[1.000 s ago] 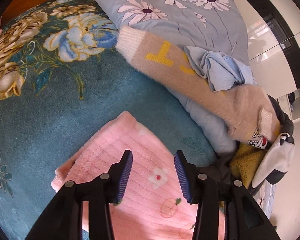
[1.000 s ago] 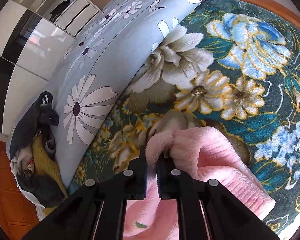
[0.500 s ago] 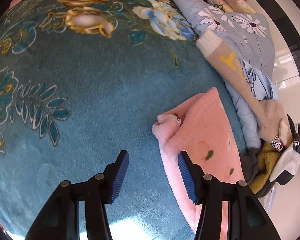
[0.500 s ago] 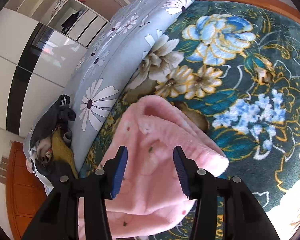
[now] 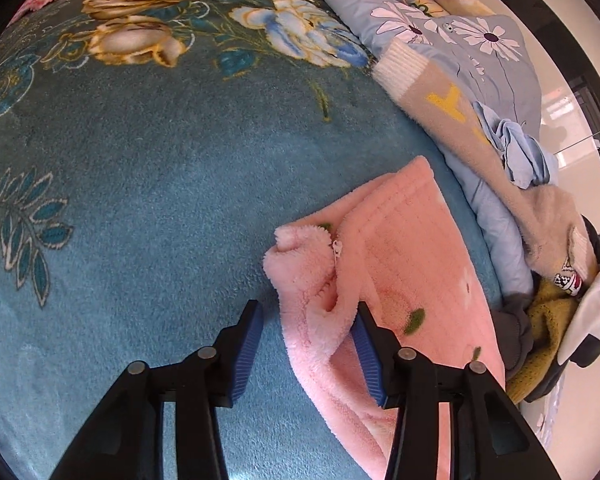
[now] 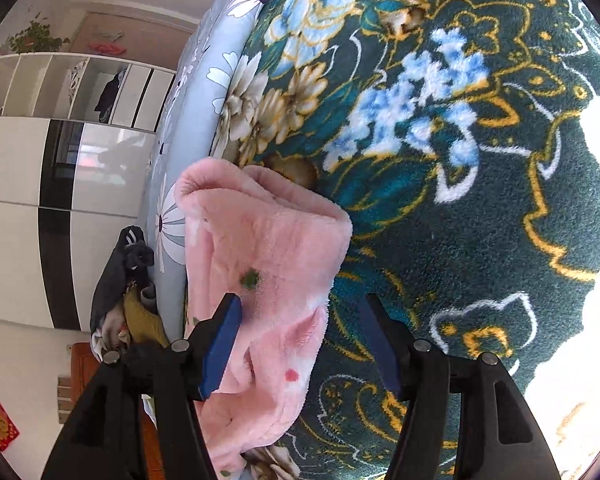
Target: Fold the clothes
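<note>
A pink fleece garment (image 5: 400, 272) with small fruit prints lies folded on the teal floral blanket (image 5: 140, 184). Its collar and zipper pull face the left gripper. My left gripper (image 5: 308, 344) is open, its jaws on either side of the garment's near edge, holding nothing. In the right wrist view the same pink garment (image 6: 268, 248) lies on the blanket (image 6: 460, 208). My right gripper (image 6: 300, 344) is open above its lower part, with the left pad over the fleece and the right pad over the blanket.
A beige sweater (image 5: 460, 120) with yellow letters and a light blue shirt (image 5: 516, 152) lie on a daisy-print duvet (image 5: 480, 44) at the right. A heap of dark, mustard and white clothes (image 5: 556, 320) sits at the bed edge. White wardrobes (image 6: 40, 160) stand beyond.
My right gripper let go of the pink garment's fold, opened and pulled back. My left gripper swung left off the garment, then came back to its collar edge, staying open.
</note>
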### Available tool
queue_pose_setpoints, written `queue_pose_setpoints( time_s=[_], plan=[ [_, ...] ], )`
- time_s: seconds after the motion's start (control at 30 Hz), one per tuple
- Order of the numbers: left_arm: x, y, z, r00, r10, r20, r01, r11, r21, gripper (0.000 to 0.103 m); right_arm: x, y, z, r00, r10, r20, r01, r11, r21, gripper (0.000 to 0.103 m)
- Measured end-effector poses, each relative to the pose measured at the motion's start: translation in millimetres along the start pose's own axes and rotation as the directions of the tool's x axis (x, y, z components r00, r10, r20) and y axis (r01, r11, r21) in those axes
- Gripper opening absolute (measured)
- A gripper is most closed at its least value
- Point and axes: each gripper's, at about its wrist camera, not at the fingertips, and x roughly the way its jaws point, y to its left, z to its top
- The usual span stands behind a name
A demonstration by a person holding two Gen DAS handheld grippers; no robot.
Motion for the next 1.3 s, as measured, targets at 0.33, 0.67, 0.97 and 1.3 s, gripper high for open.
queue_pose_setpoints(
  time_s=[0.33, 0.67, 0.97, 1.3],
  plan=[
    [-34, -34, 13, 0.997, -0.022, 0.071, 0.022, 1.000, 0.008, 0.013, 28, 24, 12, 0.994, -0.108, 0.018, 0.108, 0.994, -0.009, 0.022],
    [-136, -27, 31, 0.967, -0.200, 0.157, 0.183, 0.976, 0.118, 0.012, -37, 35, 10, 1.000, 0.015, 0.005, -0.014, 0.991, -0.130, 0.011],
    [-80, 103, -20, 1.000, 0.029, 0.007, -0.028, 0.995, -0.092, 0.012, -45, -23, -7, 0.997, -0.024, -0.069, 0.020, 0.998, -0.062, 0.011],
    [-95, 85, -20, 0.998, 0.066, -0.009, -0.066, 0.998, 0.022, 0.034, -49, -21, -6, 0.976, -0.176, -0.131, 0.140, 0.959, -0.246, 0.030]
  ],
)
